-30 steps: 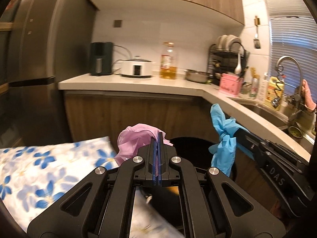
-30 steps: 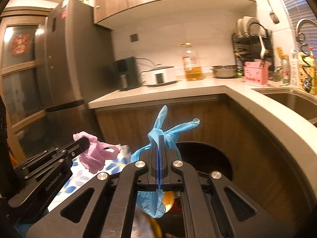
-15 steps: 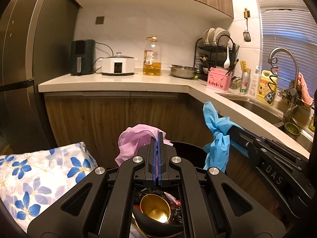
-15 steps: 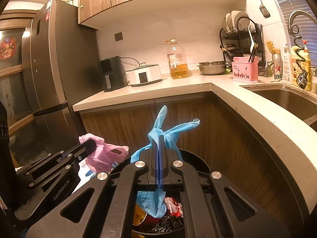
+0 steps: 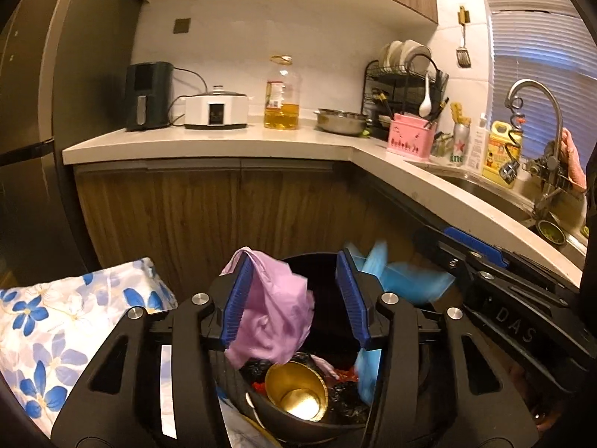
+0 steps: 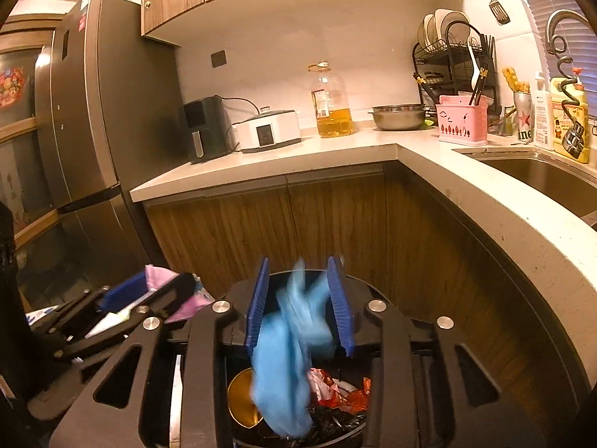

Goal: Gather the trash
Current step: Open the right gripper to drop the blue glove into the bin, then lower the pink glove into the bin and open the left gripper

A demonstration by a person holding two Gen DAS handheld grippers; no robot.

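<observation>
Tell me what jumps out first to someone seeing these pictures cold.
Two crumpled gloves over a round black trash bin: a pink rubber glove draped on one finger of the open left gripper, and a motion-blurred blue rubber glove between the spread fingers of the open right gripper. Inside the bin a shiny gold paper cup lies among red wrappers.

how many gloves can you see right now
2. The pink glove hangs between the open fingers of the left gripper; the blue glove is dropping from the open right gripper into the bin. More may be buried in the trash.
</observation>
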